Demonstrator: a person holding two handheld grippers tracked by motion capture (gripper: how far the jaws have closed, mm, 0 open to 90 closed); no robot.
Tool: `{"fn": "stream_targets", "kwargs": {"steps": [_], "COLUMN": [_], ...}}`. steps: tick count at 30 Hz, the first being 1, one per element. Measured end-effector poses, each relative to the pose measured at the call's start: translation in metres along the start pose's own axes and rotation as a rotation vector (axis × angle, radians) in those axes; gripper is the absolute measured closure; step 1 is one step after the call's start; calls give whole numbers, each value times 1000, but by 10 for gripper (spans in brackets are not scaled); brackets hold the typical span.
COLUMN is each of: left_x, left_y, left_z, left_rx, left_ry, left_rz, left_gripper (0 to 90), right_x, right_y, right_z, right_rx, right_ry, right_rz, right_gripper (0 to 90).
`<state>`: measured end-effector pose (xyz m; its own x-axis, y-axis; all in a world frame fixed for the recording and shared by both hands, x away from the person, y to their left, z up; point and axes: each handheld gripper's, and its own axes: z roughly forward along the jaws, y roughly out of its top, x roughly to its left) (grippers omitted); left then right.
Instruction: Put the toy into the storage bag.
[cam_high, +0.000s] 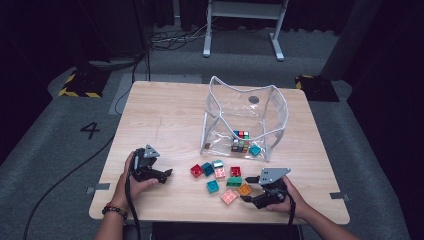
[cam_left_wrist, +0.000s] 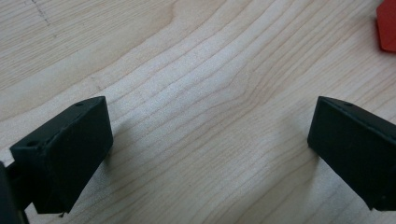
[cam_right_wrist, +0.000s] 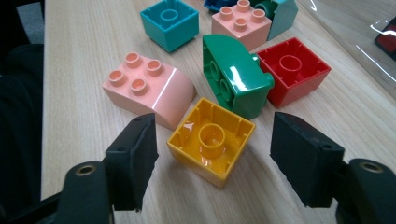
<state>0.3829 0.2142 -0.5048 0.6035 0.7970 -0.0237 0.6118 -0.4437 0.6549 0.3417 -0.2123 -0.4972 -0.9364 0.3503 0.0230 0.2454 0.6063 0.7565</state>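
Already the right claw (cam_right_wrist: 212, 154) sits low on the desk (cam_high: 165, 115) with its jaws spread to either side of the yellow brick (cam_right_wrist: 211, 140), which lies upside down between them; neither pad touches it yet, so nothing is gripped. Beside it, the left claw (cam_left_wrist: 210, 135) rests wide open over bare wood, holding nothing. Just beyond the yellow brick lie a pink brick (cam_right_wrist: 147, 91), a green brick (cam_right_wrist: 236, 77), a red brick (cam_right_wrist: 292, 70) and a teal brick (cam_right_wrist: 169, 23), among about 8 loose ones. Farther back, the clear bag (cam_high: 245, 117) stands open with a few bricks inside. Judging by this, packing has begun, but most pieces remain outside.
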Motion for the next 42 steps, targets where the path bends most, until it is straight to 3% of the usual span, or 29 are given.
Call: {"fn": "stream_targets", "kwargs": {"steps": [6,18,22,25,30,32,35,42], "left_x": [0,0,0,0,0,0,0,0], "left_y": [0,0,0,0,0,0,0,0], "left_z": [0,0,0,0,0,0,0,0], "left_rx": [0,0,1,1,0,0,0,1], "left_ry": [-2,0,1,-2,0,-2,-2,-2], "left_rz": [-1,0,0,-1,0,-1,-1,-1], "left_gripper": [3,3,3,3,3,3,3,3], "right_x": [0,-12,-17,-19,-19,-19,-19,-24], "right_y": [-2,-9,-12,-13,-10,-9,-10,-10], "right_z": [5,-5,-8,-7,-2,-1,-2,-9], "right_rx": [19,18,10,7,-4,-6,-9,-5], "right_ry": [-20,-52,-56,-60,-65,-66,-66,-68], "right_rz": [11,20,21,19,21,16,16,-4], "right_gripper": [404,556,564,488,461,481,581,594]}}
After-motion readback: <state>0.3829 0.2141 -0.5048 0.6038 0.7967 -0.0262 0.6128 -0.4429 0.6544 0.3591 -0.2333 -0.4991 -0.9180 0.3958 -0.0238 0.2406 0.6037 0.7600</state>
